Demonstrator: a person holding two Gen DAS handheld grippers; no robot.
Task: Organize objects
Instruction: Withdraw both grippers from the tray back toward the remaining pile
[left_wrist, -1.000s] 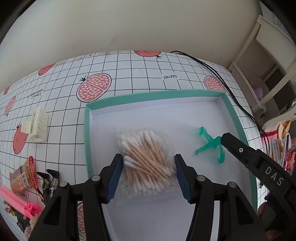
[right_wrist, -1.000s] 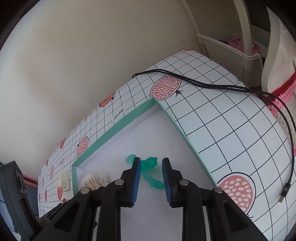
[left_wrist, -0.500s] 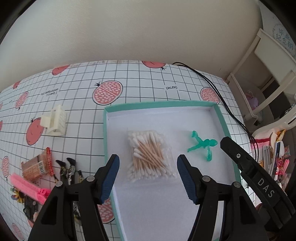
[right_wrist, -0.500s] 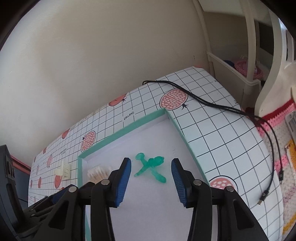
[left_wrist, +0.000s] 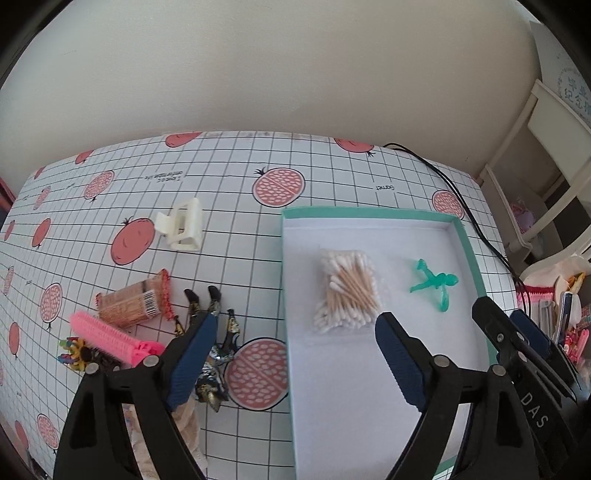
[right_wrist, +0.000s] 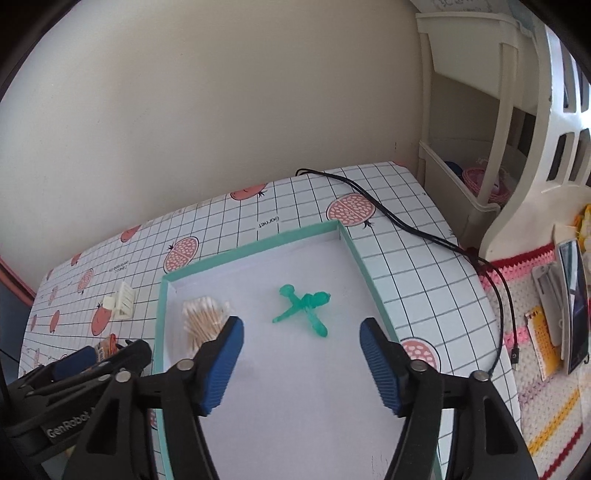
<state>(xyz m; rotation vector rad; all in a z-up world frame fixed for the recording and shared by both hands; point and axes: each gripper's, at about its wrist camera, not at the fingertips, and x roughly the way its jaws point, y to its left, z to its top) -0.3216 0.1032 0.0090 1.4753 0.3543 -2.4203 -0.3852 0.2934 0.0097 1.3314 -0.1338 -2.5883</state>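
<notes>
A white tray with a teal rim lies on the pomegranate-print tablecloth. Inside it rest a clear bag of cotton swabs and a translucent green figurine. My left gripper hovers open above the tray's left edge, just short of the swabs, holding nothing. The right gripper is wide open above the tray, with the green figurine lying free just beyond its fingertips. The swabs sit to its left. Each gripper shows at the edge of the other's view.
Left of the tray lie a cream hair claw, a toothpick box, a pink comb and dark patterned clips. A black cable crosses the table's right corner. A white shelf unit stands on the right.
Both grippers have pulled back and up from the tray. The right one widened from nearly shut around the green figurine to wide open; figurine and swabs stay in the tray.
</notes>
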